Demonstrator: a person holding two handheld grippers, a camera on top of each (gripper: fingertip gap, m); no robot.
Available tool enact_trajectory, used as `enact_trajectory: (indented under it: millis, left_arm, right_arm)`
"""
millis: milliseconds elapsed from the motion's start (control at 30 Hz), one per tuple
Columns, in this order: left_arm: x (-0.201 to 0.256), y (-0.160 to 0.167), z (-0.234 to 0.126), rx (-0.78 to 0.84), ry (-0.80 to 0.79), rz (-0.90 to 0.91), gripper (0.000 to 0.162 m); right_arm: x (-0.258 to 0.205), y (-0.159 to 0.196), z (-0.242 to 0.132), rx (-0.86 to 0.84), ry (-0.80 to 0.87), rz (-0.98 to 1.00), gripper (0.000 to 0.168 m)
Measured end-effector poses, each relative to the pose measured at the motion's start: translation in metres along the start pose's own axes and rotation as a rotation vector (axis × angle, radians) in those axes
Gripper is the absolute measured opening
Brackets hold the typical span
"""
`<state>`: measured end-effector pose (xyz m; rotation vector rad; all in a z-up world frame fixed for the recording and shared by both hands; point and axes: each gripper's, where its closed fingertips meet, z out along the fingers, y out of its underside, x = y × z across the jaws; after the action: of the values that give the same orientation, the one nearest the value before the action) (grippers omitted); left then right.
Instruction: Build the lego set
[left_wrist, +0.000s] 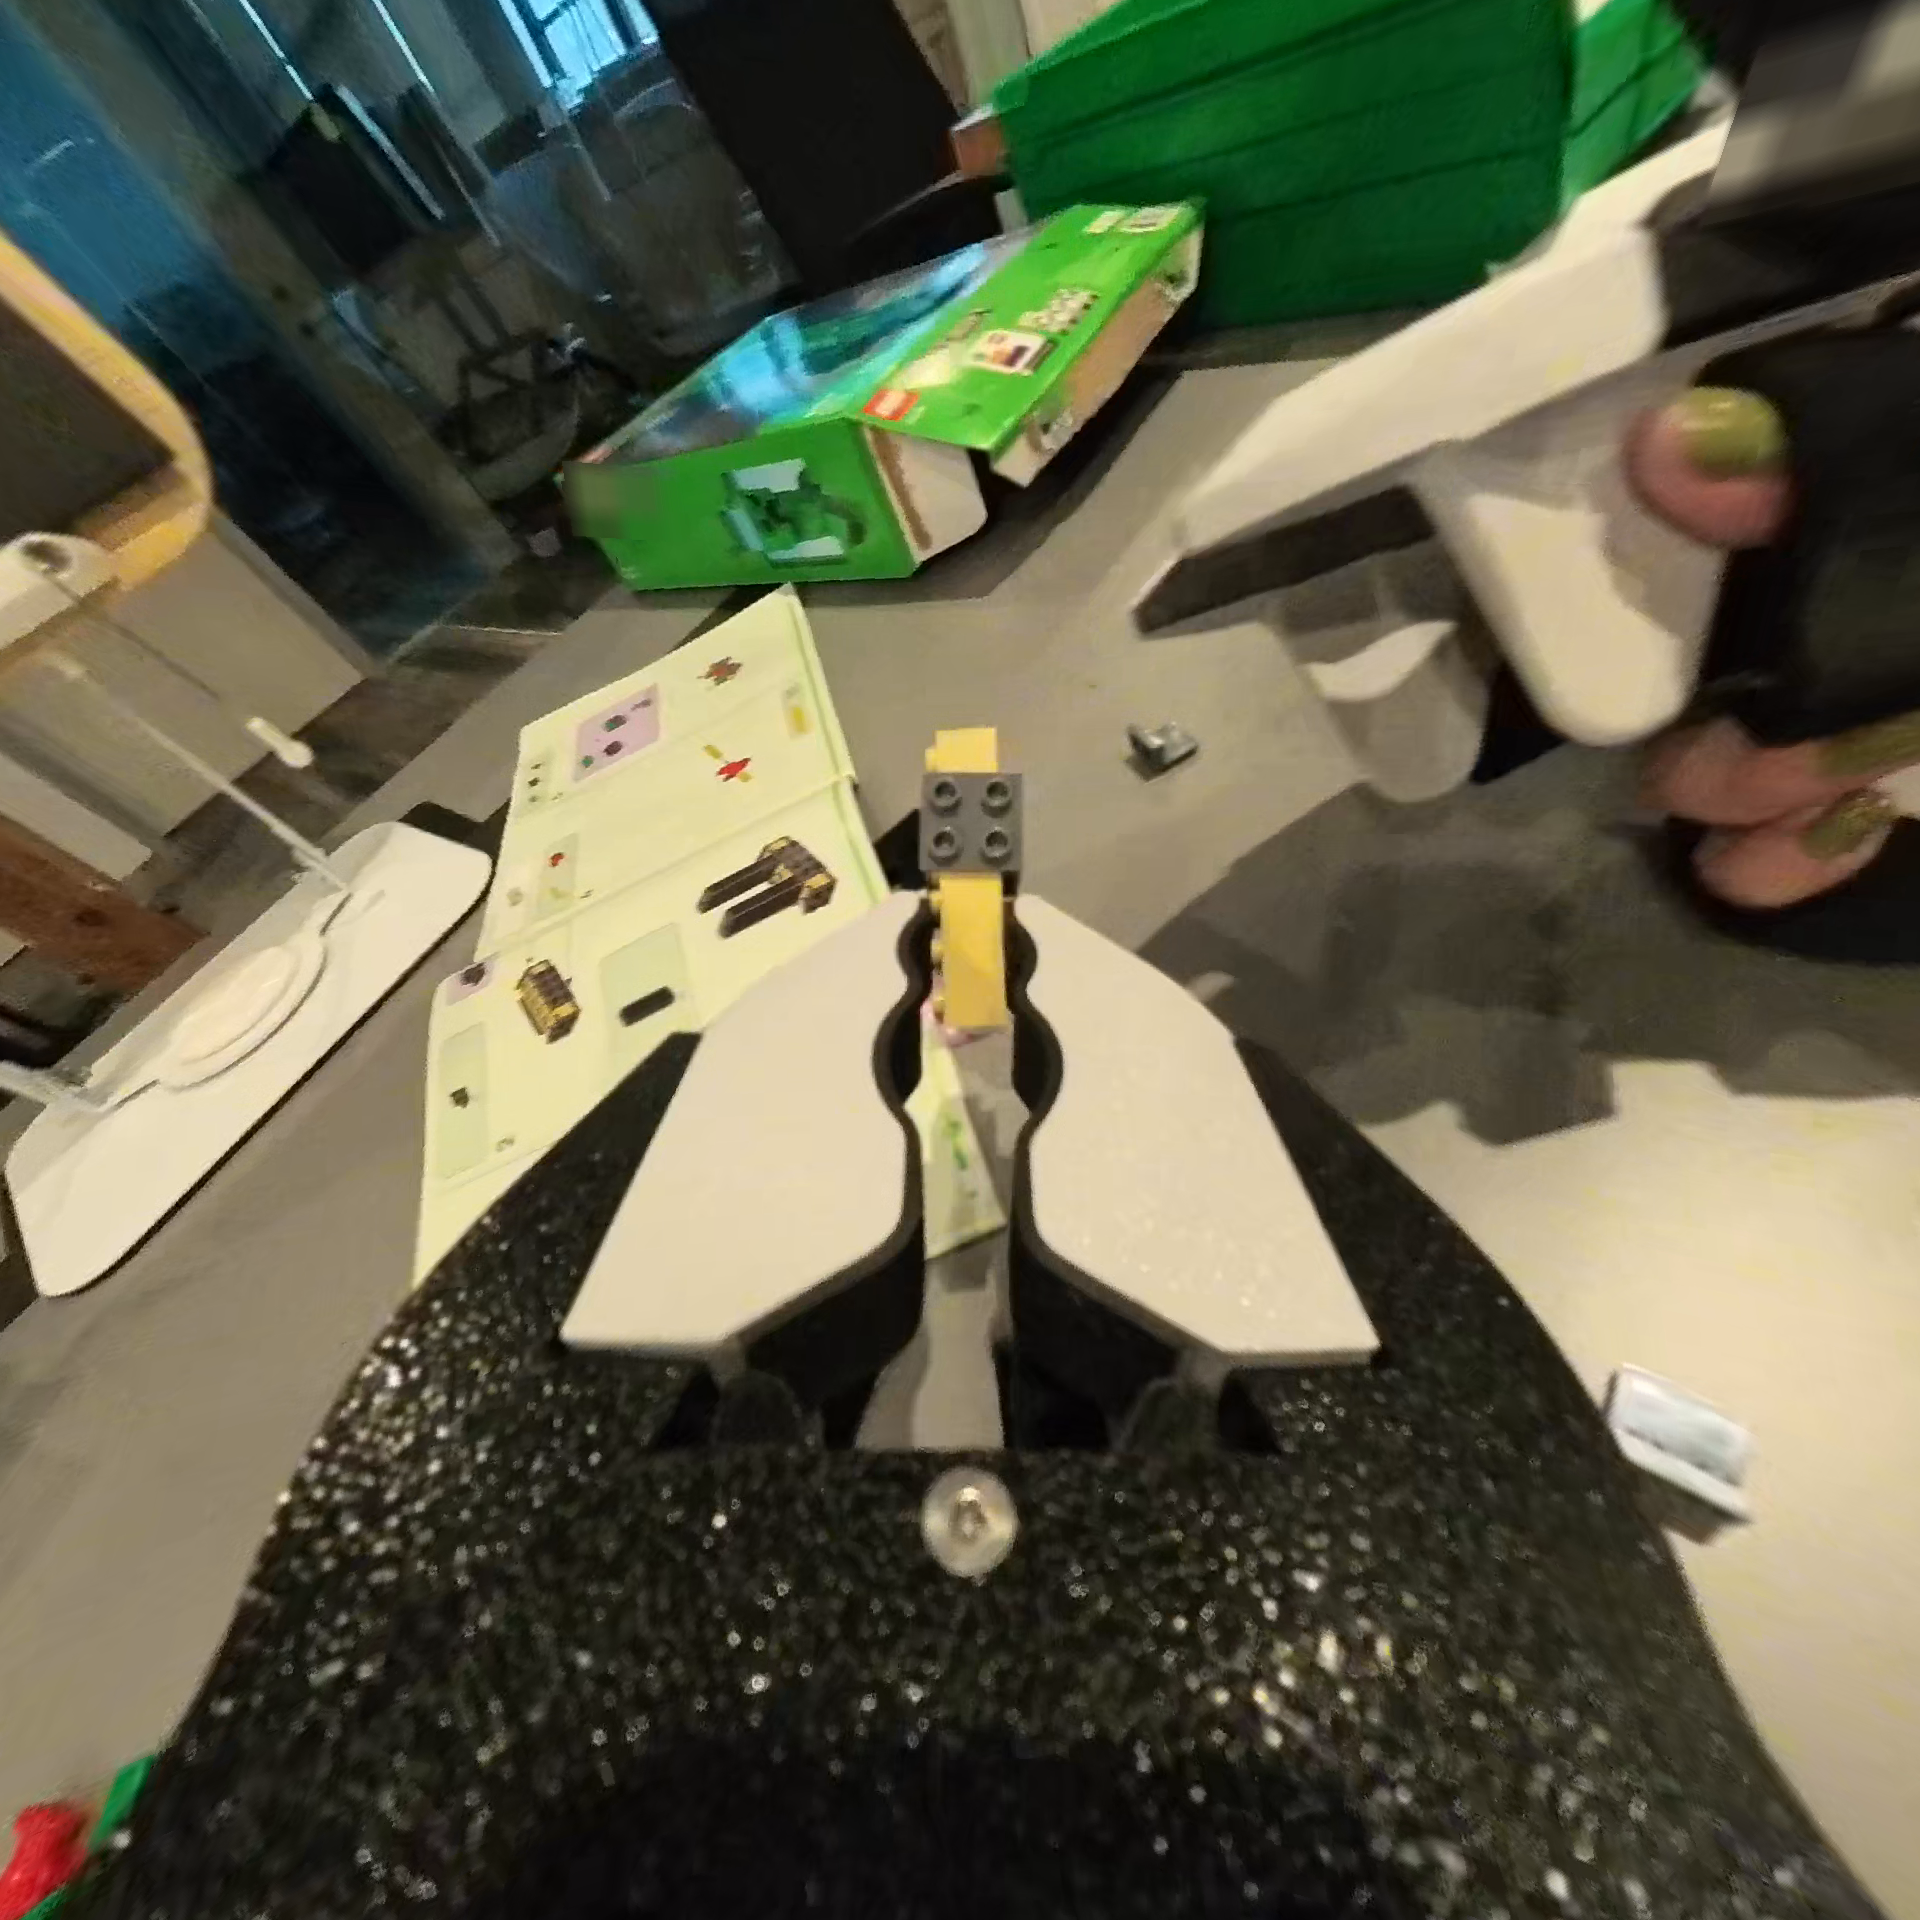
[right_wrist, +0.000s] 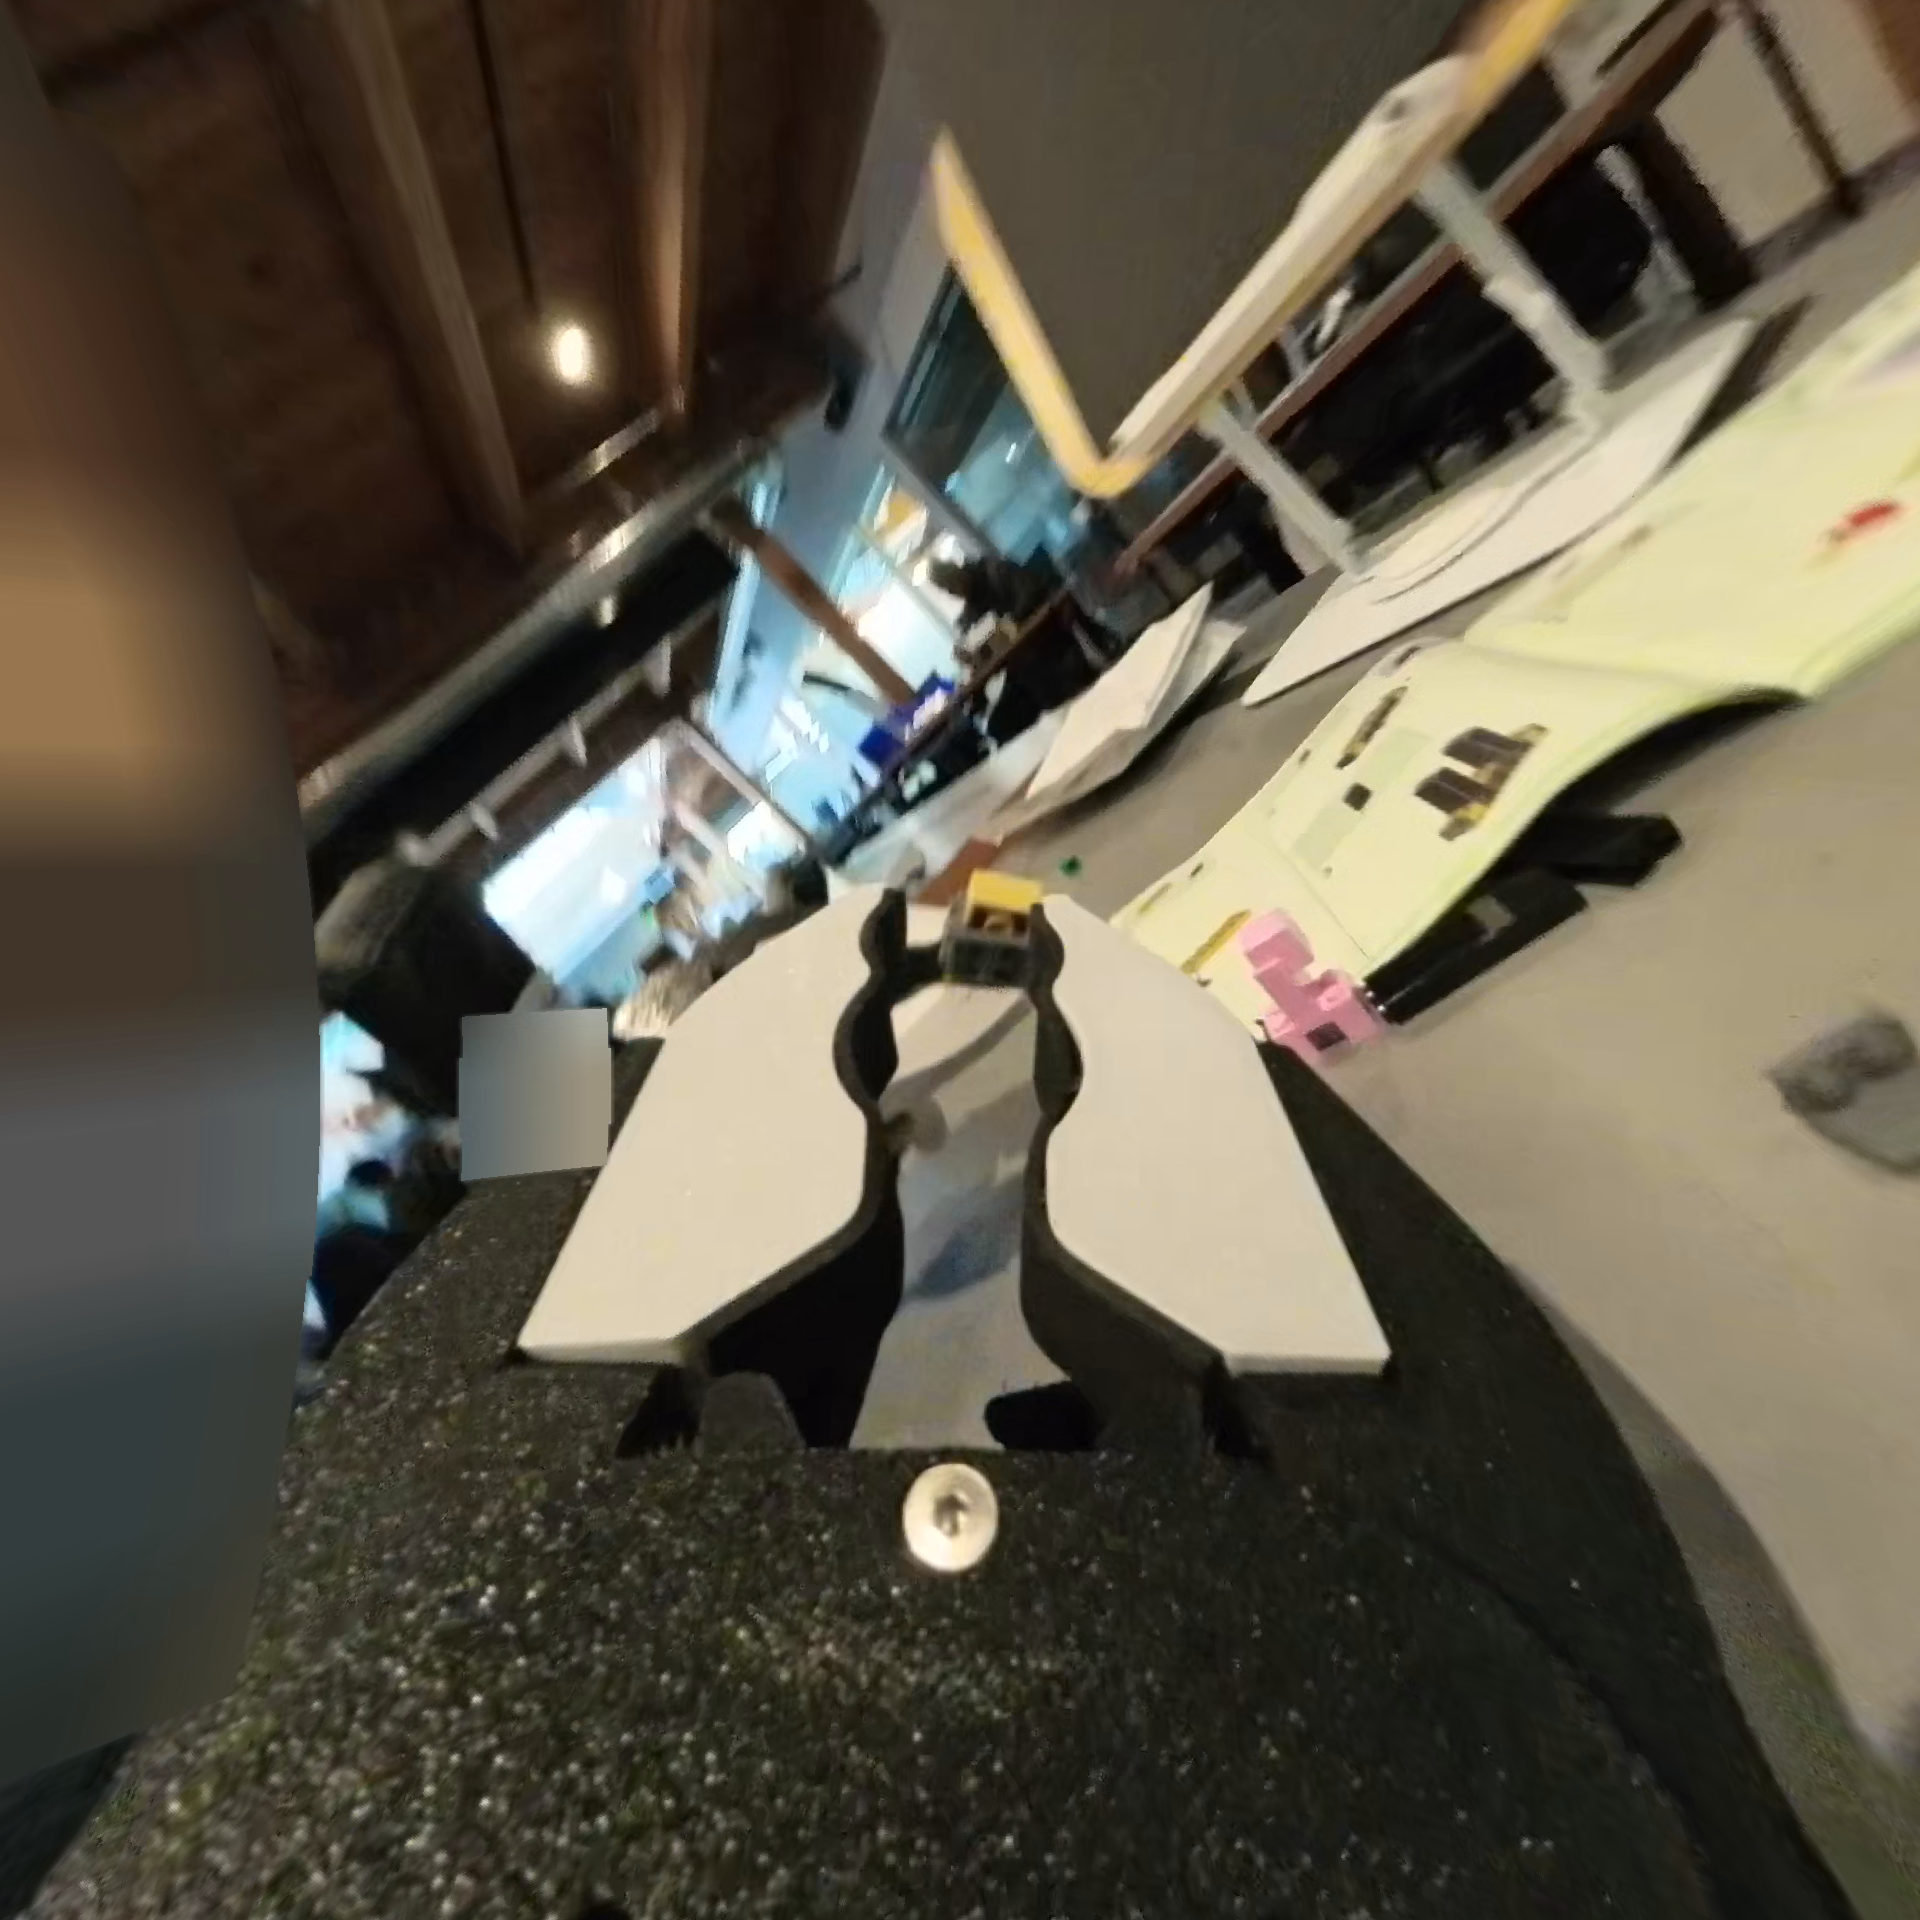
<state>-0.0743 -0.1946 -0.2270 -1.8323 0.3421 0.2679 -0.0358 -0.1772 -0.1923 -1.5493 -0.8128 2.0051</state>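
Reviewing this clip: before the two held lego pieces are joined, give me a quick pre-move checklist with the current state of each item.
1. Left gripper holds its piece: ok, shut on the yellow-and-grey assembly.
2. Grey plate's studs exposed for mating: ok, four studs face the camera.
3. Right gripper holds its piece: ok, a small yellow-and-black piece sits between the tips.
4. Right piece squarely seated: cannot tell, it sits toward one fingertip and is blurred.
5. The two pieces aligned: cannot tell, the right gripper is off to the side in the left view, and blurred.
6. Instructions visible: ok, open on the table.
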Motion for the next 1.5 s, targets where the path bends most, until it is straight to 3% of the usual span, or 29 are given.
enact_trajectory:
  millis: [233,367,500,633,900,1233,1367,1500]
  left_arm:
    - [-0.014,0.000,-0.009,0.042,-0.017,0.004,0.012]
    - [-0.006,0.005,-0.006,0.026,0.039,0.008,0.012]
    - [0.003,0.007,-0.004,0.026,0.118,-0.033,0.012]
    - [-0.003,0.010,-0.005,0.027,0.128,-0.093,0.012]
    - [-0.025,0.011,-0.011,0.059,0.055,-0.148,0.012]
    - [-0.022,0.011,-0.011,0.065,0.070,-0.161,0.012]
    - [-0.010,0.003,-0.015,0.072,0.202,-0.265,0.012]
    - [0.012,-0.007,-0.029,0.042,0.497,-0.502,0.012]
  right_arm:
    - [-0.023,0.084,-0.027,-0.707,-0.151,-0.412,0.013]
    - [-0.030,0.121,-0.043,-0.906,-0.220,-0.609,0.012]
    - [-0.025,0.136,-0.042,-1.056,-0.192,-0.708,0.019]
    - [-0.011,0.139,-0.036,-1.183,0.012,-0.752,0.015]
    - [-0.030,0.159,-0.030,-1.134,0.179,-0.637,0.011]
    - [-0.026,0.153,-0.038,-1.098,0.265,-0.837,0.006]
    - [-0.026,0.149,-0.041,-1.072,0.219,-0.902,0.007]
    - [-0.035,0.115,-0.038,-0.915,0.136,-0.984,0.017]
